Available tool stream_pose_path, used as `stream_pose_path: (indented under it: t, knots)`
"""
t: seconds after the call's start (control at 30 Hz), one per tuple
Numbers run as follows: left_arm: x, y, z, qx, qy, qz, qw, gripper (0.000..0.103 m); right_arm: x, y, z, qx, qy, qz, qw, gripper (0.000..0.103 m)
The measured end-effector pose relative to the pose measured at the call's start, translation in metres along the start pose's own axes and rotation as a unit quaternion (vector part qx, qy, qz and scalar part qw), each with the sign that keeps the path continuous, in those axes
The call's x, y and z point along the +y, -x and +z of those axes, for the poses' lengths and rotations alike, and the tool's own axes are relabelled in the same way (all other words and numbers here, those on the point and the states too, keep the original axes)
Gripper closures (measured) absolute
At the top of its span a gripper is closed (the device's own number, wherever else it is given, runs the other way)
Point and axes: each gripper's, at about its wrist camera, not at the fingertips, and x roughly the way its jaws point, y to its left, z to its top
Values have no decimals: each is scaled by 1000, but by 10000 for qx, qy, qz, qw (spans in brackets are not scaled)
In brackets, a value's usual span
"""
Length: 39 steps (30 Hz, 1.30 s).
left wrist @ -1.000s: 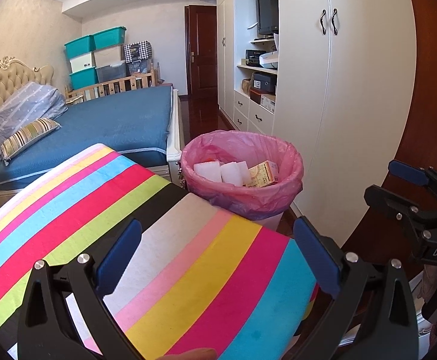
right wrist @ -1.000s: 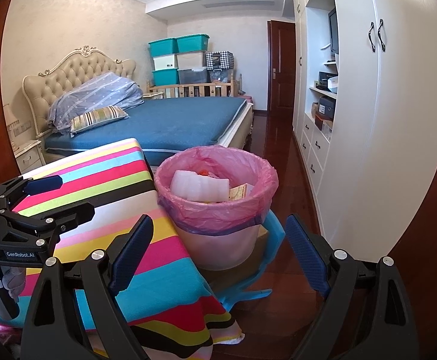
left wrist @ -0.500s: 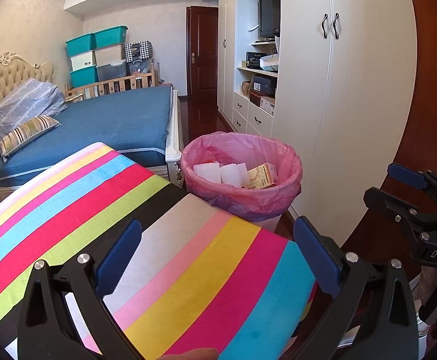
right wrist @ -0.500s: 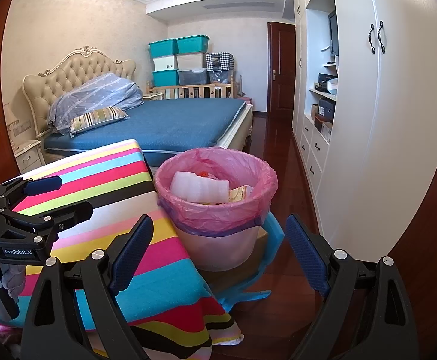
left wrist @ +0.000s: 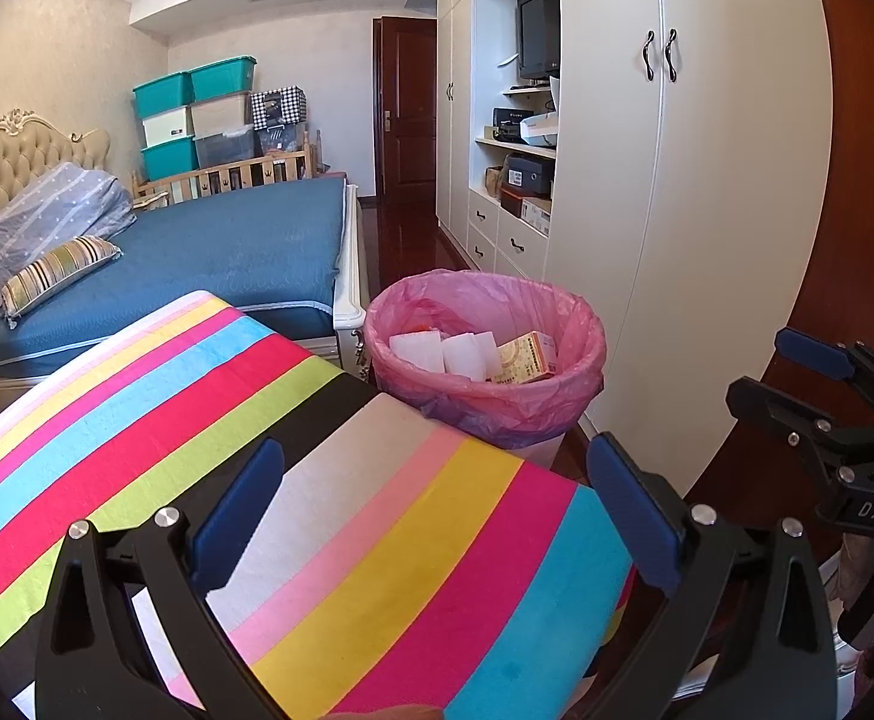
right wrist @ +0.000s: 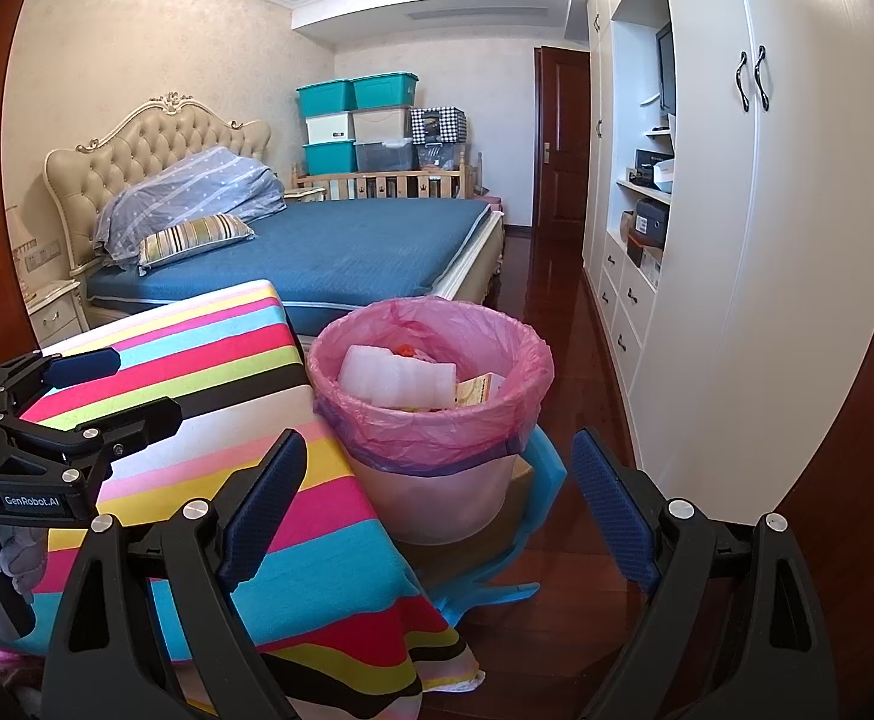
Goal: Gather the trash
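1. The left gripper (left wrist: pixel 434 501) is seen in the left wrist view with its blue-padded fingers (left wrist: pixel 238 507) spread wide apart and nothing held between them; it is poised over the striped cloth (left wrist: pixel 341 540).
2. The right gripper (right wrist: pixel 440 495) is shown in the right wrist view with its jaws likewise parted and empty, placed at the cloth's edge and aimed toward the trash bin (right wrist: pixel 431 414).
3. Each gripper is caught side-on by the other's camera: the right one appears at the right edge of the left wrist view, in front of a dark red wooden surface (left wrist: pixel 857 240), and the left one at the left edge of the right wrist view, above the cloth.
4. The bin, lined with a pink bag (left wrist: pixel 485 408), is found just beyond the cloth's far corner. White foam pieces (left wrist: pixel 443 351) and a yellow carton (left wrist: pixel 527 357) are seen lying inside it.
5. Only in the right wrist view is the bin's pale body revealed, together with a blue object (right wrist: pixel 542 480) behind its base, the red wood floor (right wrist: pixel 587 360), and the cloth's hanging edge.
6. In the left wrist view the bin's lower part is hidden by the cloth.
7. A blue bed (right wrist: pixel 341 252) is seen beyond the bin, and white wardrobes (left wrist: pixel 677 210) to its right.
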Motion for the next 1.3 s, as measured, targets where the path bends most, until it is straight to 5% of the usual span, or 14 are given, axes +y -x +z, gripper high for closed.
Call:
stream_pose_path:
  t: [1.3]
  knots:
    - [-7,4,-5,12,-227,5,9997,5,4,2,3,-41,-2,8,10000,19]
